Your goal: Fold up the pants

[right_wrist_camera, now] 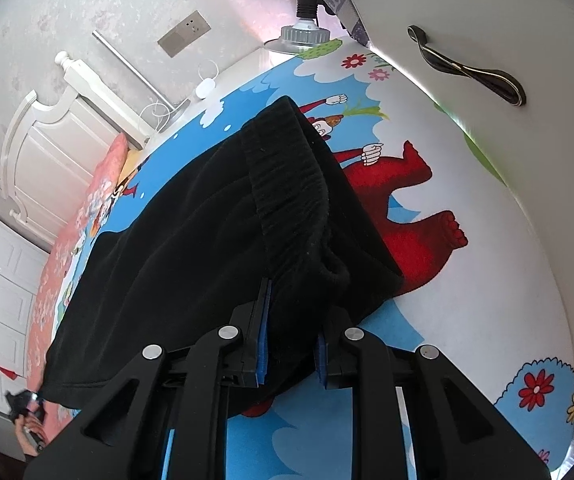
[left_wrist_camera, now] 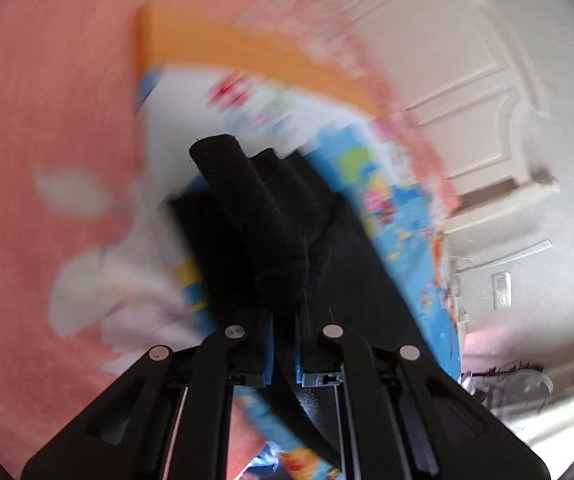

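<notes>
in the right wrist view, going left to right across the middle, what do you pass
white headboard → pink blanket → black pants → red cartoon figure on the mat → white cabinet door with its dark handle

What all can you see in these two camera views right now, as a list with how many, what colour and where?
pants: one, black, spread on the cartoon mat, waistband end bunched near the right gripper
cartoon mat: one, blue and white with a red figure and flowers, under the pants
pink blanket: one, pink with white patches, beside the mat
headboard: one, white, by the wall
wall socket: one, grey, on the wall
lamp: one, silver and black, at the mat's far edge
handle: one, dark, on a white panel
left gripper: one, black with blue fingers, shut on pants
right gripper: one, black with blue fingers, shut on pants
</notes>
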